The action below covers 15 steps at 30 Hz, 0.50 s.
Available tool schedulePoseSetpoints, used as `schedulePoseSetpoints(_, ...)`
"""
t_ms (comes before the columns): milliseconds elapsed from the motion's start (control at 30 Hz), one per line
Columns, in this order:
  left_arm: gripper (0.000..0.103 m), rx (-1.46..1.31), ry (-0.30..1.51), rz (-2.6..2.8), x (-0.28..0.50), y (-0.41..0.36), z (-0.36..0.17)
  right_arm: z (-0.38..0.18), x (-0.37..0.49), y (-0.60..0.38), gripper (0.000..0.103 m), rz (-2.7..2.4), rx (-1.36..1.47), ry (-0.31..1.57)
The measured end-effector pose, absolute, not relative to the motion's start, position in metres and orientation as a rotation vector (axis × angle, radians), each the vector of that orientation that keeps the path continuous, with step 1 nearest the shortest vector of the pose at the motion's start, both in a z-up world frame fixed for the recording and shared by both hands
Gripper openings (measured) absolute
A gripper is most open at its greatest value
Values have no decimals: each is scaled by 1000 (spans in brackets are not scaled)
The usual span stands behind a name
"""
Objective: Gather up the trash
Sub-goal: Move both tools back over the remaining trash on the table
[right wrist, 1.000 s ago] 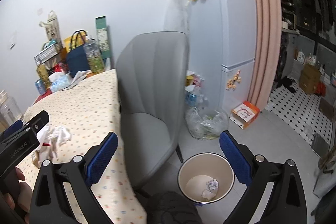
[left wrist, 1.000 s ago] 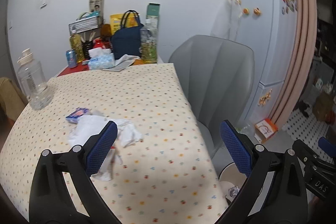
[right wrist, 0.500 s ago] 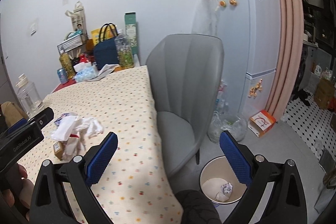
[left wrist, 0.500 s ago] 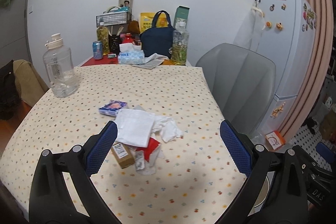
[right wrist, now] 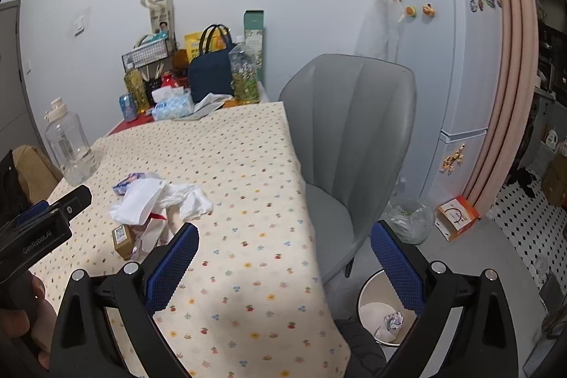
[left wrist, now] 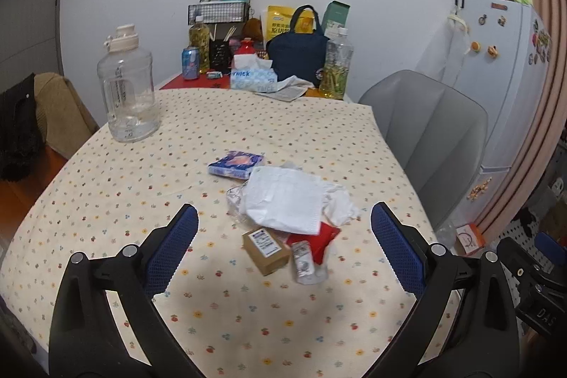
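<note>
- Your left claw (left wrist: 283, 243) has swung leftward since a second ago: the chair and bin filled its view then, now the trash pile (left wrist: 283, 204) sits centred between its fingers.
- Left claw is spread wide, empty, hovering above the surface (left wrist: 141, 186) on the near side of the pile, touching nothing.
- The pile lies mid-surface: white tissue (left wrist: 287, 201) on top, brown carton with label (left wrist: 265, 247), red wrapper (left wrist: 320, 241) and small silver packet (left wrist: 301, 257) poking out at the near edge, blue tissue pack (left wrist: 236, 163) just behind.
- Your right claw (right wrist: 283, 266) has also turned left; earlier it looked mostly at the chair and floor, now the surface fills its left half.
- Right claw is wide, empty, over the surface's near right edge.
- Trash bin (right wrist: 368, 289) stands on the floor beside the grey chair (right wrist: 347, 130), by the right finger, with crumpled paper (right wrist: 393, 321) inside, as before.
- Pile in the right view (right wrist: 156, 201) lies left of the left finger; your left gripper body shows at the far left.
- Clear jug (left wrist: 127, 94) stands far left on the surface, well apart from the pile.
</note>
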<state>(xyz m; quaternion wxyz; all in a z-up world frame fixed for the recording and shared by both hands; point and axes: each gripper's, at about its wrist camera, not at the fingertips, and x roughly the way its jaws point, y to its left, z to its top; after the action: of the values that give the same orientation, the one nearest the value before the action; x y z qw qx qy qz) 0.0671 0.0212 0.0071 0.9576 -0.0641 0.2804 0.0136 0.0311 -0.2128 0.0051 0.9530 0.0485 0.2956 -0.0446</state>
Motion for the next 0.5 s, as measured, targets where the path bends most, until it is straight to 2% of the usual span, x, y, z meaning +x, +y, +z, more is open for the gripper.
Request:
schedulePoseSetpoints(267, 95, -135, 635, 13, 91, 34, -19, -10, 48, -203, 95, -88, 94, 636)
schedulePoseSetpoints(400, 82, -149, 671, -3, 107, 35, -29, -19, 57, -206, 95, -95, 106, 659)
schedulePoseSetpoints(500, 75, -175, 691, -13, 118, 38, -34, -24, 62, -209, 95, -103, 113, 672)
